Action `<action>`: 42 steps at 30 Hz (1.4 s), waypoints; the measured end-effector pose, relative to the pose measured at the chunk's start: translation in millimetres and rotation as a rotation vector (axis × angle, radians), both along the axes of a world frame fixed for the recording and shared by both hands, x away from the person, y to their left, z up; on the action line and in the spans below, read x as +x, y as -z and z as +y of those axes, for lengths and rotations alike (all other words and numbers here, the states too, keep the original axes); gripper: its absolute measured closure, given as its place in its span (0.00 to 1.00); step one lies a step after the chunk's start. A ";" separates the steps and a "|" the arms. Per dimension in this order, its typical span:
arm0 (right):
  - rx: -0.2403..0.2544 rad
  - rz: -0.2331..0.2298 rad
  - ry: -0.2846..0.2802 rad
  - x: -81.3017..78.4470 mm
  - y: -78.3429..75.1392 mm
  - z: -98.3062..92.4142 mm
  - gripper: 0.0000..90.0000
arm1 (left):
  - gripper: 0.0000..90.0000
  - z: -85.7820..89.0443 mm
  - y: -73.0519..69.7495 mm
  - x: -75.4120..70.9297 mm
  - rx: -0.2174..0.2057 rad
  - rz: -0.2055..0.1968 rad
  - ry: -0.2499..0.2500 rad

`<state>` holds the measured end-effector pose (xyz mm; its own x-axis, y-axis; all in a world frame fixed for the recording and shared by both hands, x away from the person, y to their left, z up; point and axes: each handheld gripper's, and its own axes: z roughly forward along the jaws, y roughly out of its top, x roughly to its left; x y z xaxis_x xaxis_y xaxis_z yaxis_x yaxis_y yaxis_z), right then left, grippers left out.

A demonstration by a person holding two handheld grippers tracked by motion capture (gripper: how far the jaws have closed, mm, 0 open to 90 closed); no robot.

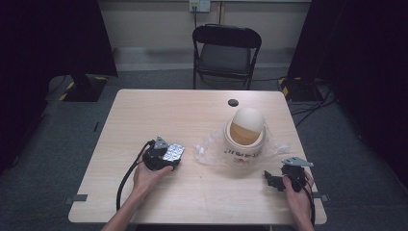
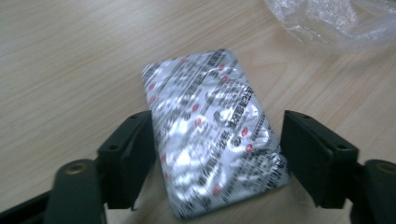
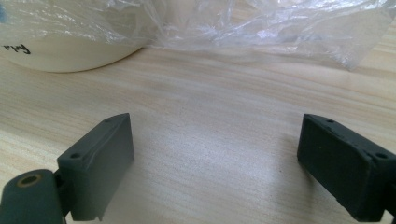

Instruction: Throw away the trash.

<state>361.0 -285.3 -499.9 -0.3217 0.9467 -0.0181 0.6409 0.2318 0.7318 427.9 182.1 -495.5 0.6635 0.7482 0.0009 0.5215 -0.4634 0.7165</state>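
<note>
Blister pack [image 2: 212, 135] lies flat on the table [image 1: 144, 115], between your left gripper [image 2: 215, 154]'s spread jaws; left pad touches, right pad clear. Your right gripper [image 3: 215, 158] is spread wide near the plastic bag [image 3: 280, 28].

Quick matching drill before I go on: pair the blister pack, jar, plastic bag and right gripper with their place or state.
1. blister pack
2. jar
3. plastic bag
4. right gripper

A. open over bare table
B. crumpled around the jar's base
C. silver, flat between the left gripper's jaws
D. cream, with a domed lid

Pairs: 1-C, 2-D, 3-B, 4-A
</note>
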 end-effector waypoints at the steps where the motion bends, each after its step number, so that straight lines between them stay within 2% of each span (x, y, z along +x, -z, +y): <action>1: 0.001 0.002 0.000 -0.1 -0.1 0.0 0.11 | 0.34 5.5 2.1 -3.1 -0.021 -0.025 -0.007; 3: 0.000 0.000 0.000 0.0 0.0 0.0 0.11 | 0.37 10.4 1.5 -6.2 -0.013 -0.025 -0.011; 4: 0.001 0.002 0.000 -0.1 -0.1 0.0 0.11 | 0.38 11.3 1.8 -6.8 -0.025 -0.020 -0.014; 6: 0.000 0.000 0.000 0.0 0.0 0.0 0.11 | 0.37 12.2 2.1 -5.1 -0.016 -0.035 -0.005; 8: 0.001 0.001 -0.001 0.0 -0.1 -0.1 0.11 | 0.36 10.2 4.1 -4.8 -0.035 -0.037 -0.019; 12: 0.002 0.001 0.000 -0.1 0.0 0.0 0.11 | 0.35 11.2 4.3 -4.7 -0.029 -0.046 -0.011; 13: 0.001 0.000 0.000 0.0 0.0 0.0 0.11 | 0.35 11.1 2.8 -3.4 -0.015 -0.039 -0.005; 14: 0.001 0.001 0.001 0.0 0.0 0.0 0.11 | 0.36 9.3 2.0 -3.3 -0.026 -0.021 -0.017; 16: 0.001 0.001 0.000 0.0 0.0 0.0 0.11 | 0.38 10.4 0.4 -1.4 -0.006 -0.021 -0.003; 18: 0.000 0.000 0.000 0.0 0.0 0.0 0.11 | 0.38 10.9 0.4 -1.4 -0.007 -0.023 0.003; 22: 0.000 0.000 0.000 0.0 0.0 0.0 0.11 | 0.38 10.9 -0.4 -2.0 -0.003 -0.014 -0.010; 24: 0.001 0.001 0.001 0.0 0.0 0.0 0.11 | 0.38 10.8 0.0 -2.3 -0.003 -0.024 -0.018; 26: 0.002 0.003 -0.001 0.2 -0.1 -0.1 0.11 | 0.38 12.2 -1.3 -2.6 -0.018 -0.014 -0.028; 32: 0.002 0.003 -0.003 0.4 -0.1 -0.3 0.11 | 0.38 12.3 -7.5 -5.0 -0.037 -0.038 -0.012; 34: 0.001 0.003 -0.004 0.4 -0.1 -0.4 0.11 | 0.38 11.9 -8.5 -6.1 -0.067 -0.027 -0.009; 36: 0.001 0.003 -0.005 0.4 -0.1 -0.4 0.11 | 0.38 11.3 -10.1 -7.5 -0.059 -0.036 -0.009; 37: 0.001 0.003 -0.005 0.5 -0.1 -0.4 0.11 | 0.38 10.9 -10.7 -8.4 -0.073 -0.031 -0.005; 39: 0.001 0.003 -0.005 0.4 -0.1 -0.4 0.11 | 0.38 10.6 -12.5 -9.6 -0.065 -0.036 -0.002; 42: 0.001 0.003 -0.007 0.6 -0.2 -0.5 0.11 | 0.38 9.6 -17.1 -15.3 -0.078 -0.036 0.016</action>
